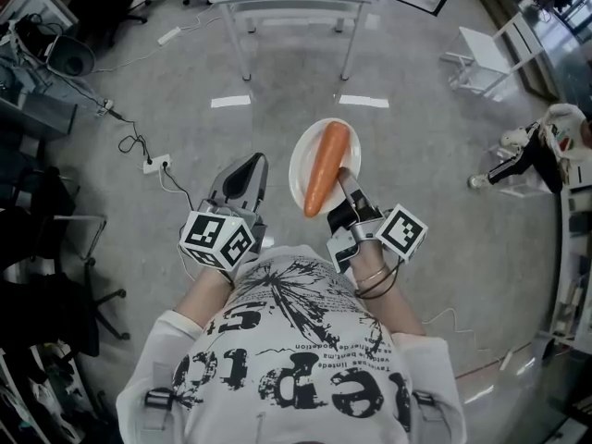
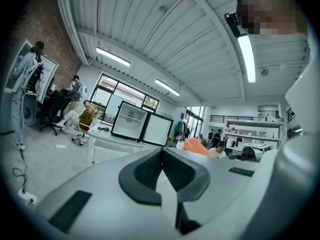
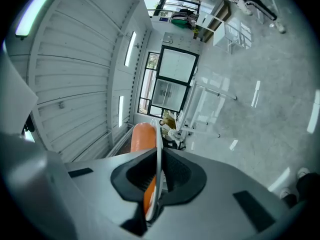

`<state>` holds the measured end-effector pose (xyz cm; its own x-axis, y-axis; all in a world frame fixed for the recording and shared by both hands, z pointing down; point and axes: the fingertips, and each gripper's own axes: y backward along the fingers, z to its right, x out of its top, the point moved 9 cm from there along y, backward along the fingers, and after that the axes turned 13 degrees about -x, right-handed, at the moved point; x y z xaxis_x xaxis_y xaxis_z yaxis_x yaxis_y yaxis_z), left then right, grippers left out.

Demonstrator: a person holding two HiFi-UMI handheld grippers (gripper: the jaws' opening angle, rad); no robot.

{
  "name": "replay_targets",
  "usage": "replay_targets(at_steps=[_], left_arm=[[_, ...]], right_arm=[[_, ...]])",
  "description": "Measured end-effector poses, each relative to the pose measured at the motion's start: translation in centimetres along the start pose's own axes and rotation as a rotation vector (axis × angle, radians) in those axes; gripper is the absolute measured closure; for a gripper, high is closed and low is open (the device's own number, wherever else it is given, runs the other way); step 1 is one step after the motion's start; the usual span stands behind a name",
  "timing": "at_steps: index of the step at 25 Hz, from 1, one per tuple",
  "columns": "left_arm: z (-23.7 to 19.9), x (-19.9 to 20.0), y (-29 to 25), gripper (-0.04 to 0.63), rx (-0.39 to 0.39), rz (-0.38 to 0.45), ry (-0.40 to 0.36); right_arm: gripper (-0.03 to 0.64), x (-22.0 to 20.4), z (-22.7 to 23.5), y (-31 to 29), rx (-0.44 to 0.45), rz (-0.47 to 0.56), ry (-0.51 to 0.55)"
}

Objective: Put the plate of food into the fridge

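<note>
Left gripper (image 1: 246, 169): jaws together, nothing between them; level, just left of the plate, not touching it.
Plate (image 1: 302, 152): white, held in the air by its near rim.
Carrot (image 1: 326, 167): lies lengthwise on the plate.
Right gripper (image 1: 345, 181): clamped on the plate's rim.
Fridge (image 2: 129, 120): door open, on a white table (image 2: 103, 134) well ahead.

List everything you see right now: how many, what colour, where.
plate: one, white, clamped at its rim in the right gripper.
carrot: one, orange, lying on the plate.
fridge: one, black frame, door open, on the table ahead.
table: one, white, top of the head view.
tape marks: two, white, on the floor before the table.
power strip: one, white, on the floor at left.
left gripper: one, grey, shut, empty, left of the plate.
right gripper: one, grey, shut on the plate.
shirt: one, white with black print, bottom centre.
</note>
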<state>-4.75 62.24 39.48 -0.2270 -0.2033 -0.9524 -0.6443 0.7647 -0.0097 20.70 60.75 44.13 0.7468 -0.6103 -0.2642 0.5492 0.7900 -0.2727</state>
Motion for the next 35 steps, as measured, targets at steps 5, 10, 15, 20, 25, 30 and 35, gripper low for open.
replay_targets(at_steps=[5, 10, 15, 20, 25, 30, 35], left_arm=[[0.3, -1.0, 0.2, 0.588, 0.019, -0.004, 0.009], [0.3, -1.3, -0.6, 0.588, 0.027, -0.016, 0.011], [-1.1, -0.5, -3.4, 0.588, 0.028, -0.009, 0.007], [-4.7, 0.2, -5.6, 0.588, 0.003, -0.006, 0.016], [-10.1, 1.8, -8.9, 0.588, -0.049, -0.009, 0.025], [-16.6, 4.4, -12.1, 0.588, -0.109, -0.01, 0.013], [-23.2, 7.1, -14.7, 0.588, -0.144, 0.006, 0.02]], right_arm=[[0.591, 0.1, 0.9, -0.1, -0.017, -0.019, 0.005], [0.591, 1.2, 1.6, -0.6, -0.045, -0.022, 0.004], [0.591, 3.6, 1.8, -2.3, -0.063, -0.015, 0.003], [0.591, 4.4, 1.4, -5.7, -0.07, 0.007, -0.003], [0.591, 5.8, 0.0, -10.8, -0.095, 0.048, -0.004], [0.591, 7.1, -2.5, -17.6, -0.095, 0.09, 0.01], [0.591, 8.2, -5.1, -24.3, -0.076, 0.119, 0.017]])
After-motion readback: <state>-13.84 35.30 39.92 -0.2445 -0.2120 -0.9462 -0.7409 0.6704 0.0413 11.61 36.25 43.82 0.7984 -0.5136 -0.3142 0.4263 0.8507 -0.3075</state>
